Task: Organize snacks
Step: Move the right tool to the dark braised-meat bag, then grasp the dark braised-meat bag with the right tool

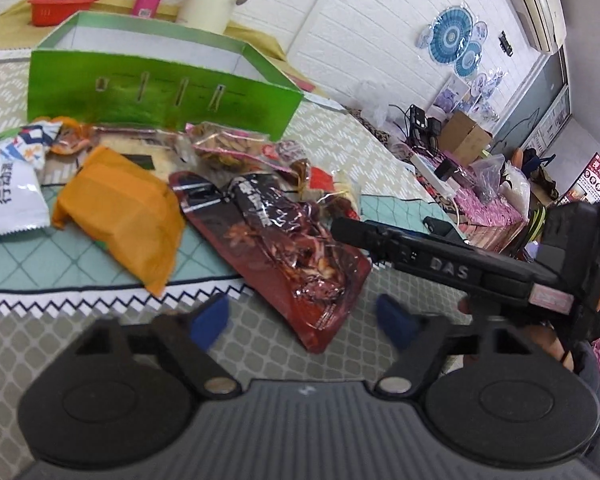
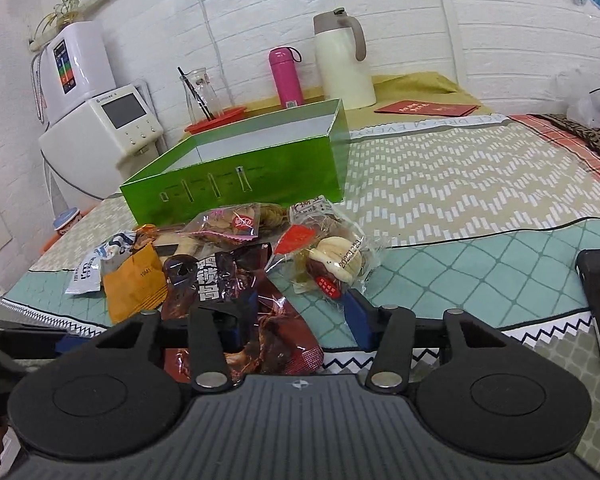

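A heap of snack packets lies on the counter's patterned cloth in front of an open, empty green box [image 2: 236,176]. A large dark-red foil pouch [image 2: 236,300] lies nearest, crinkled and flat. To its left rests an orange packet [image 2: 134,284], then a white bag [image 1: 8,196]. Clear-wrapped pastries [image 2: 336,264] sit to the right, a clear biscuit pack [image 2: 228,224] behind

Both grippers' jaws apart, empty
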Tool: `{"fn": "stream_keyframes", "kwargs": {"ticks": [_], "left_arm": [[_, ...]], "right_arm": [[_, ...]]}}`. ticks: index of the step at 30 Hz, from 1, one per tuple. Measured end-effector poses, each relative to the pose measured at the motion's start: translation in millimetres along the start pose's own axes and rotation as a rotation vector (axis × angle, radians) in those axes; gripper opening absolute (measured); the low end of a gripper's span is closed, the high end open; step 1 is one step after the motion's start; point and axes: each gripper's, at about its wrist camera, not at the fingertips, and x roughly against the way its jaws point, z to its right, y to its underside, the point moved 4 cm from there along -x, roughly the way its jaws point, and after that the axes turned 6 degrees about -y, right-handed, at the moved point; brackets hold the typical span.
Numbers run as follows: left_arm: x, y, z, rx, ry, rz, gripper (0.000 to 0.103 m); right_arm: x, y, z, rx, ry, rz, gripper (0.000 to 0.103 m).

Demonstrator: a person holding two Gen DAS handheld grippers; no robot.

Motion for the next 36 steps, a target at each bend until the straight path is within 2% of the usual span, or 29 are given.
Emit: {"fn": "stream_keyframes", "kwargs": {"ticks": [2, 3, 4, 5, 6, 8, 10, 11, 15, 18, 20, 24, 27, 28, 29, 32, 34, 35, 36], "left_arm": [[-3.8, -3.8, -0.7, 0.012, -0.005, 0.004, 0.072], [-5.5, -5.2, -1.3, 0.021, -0.004, 0.005, 0.072], [-6.6, -6.4, -1.4, 0.025, -0.004, 0.004, 0.071], [-6.6, -7.0, -1.3, 0.024, -0.009, 0.005, 0.066], [-4.8, -6.8, -2.2, 0.022, -0.032, 0.013, 0.066], [-2.3, -7.8, -6.7, 0.007, -0.075, 0.027, 0.059], [1.6, -9.8, -17.2, 0.041, -0.063, 0.023, 0.049], [3.6, -10.0, -22.2, 0.064, -0.049, 0.02, 0.048], [6.9, -8.7, -23.8, 0.063, -0.047, 0.022, 0.046], [5.6, -8.1, -20.0, 0.048, -0.041, 0.025, 0.047], [3.2, -8.0, -18.9, 0.045, -0.031, 0.029, 0.056], [-1.8, -10.4, -13.4, 0.005, -0.042, 0.037, 0.054], [-3.7, -11.7, -14.0, -0.008, -0.069, 0.045, 0.041], [-4.4, -12.3, -14.6, -0.007, -0.079, 0.048, 0.034], [-5.4, -13.1, -15.9, -0.001, -0.081, 0.054, 0.033], [-7.1, -14.9, -20.9, 0.031, -0.084, 0.079, 0.036], [-5.5, -15.1, -24.4, 0.056, -0.078, 0.091, 0.05], [-4.3, -15.3, -25.4, 0.058, -0.086, 0.092, 0.05], [-4.2, -16.1, -26.0, 0.058, -0.093, 0.093, 0.05]], "right_arm": [[2.3, 5.3, 3.4, -0.015, -0.014, -0.008, 0.081], [2.7, 8.7, 5.2, -0.028, -0.02, -0.018, 0.071], [4.8, 10.6, 4.8, -0.034, -0.029, -0.015, 0.066], [6.8, 11.9, 3.3, -0.051, -0.052, -0.023, 0.059], [8.2, 14.2, -0.2, -0.073, -0.095, -0.036, 0.058], [11.1, 18.6, -12.7, -0.042, -0.136, -0.062, 0.057], [12.9, 18.8, -21.6, 0.004, -0.139, -0.078, 0.057], [12.9, 16.5, -22.4, 0.01, -0.135, -0.07, 0.057], [0.9, 2.1, -17.7, -0.007, -0.113, -0.042, 0.06], [-12.1, -2.3, -19.4, 0.011, -0.11, -0.052, 0.06], [-19.8, -1.8, -21.5, 0.006, -0.127, -0.066, 0.06], [-25.4, -0.2, -24.0, -0.006, -0.123, -0.062, 0.065], [-26.4, -2.7, -22.4, -0.02, -0.107, -0.066, 0.065], [-26.6, -3.2, -21.9, -0.024, -0.102, -0.066, 0.065], [-27.0, -3.4, -21.6, -0.025, -0.099, -0.064, 0.065], [-27.9, -2.8, -20.2, -0.037, -0.095, -0.048, 0.06], [-25.0, -1.6, -23.9, -0.025, -0.098, -0.049, 0.051], [-23.3, -0.6, -26.1, -0.018, -0.1, -0.052, 0.042], [-21.8, 0.6, -28.0, -0.008, -0.101, -0.054, 0.037]]}}
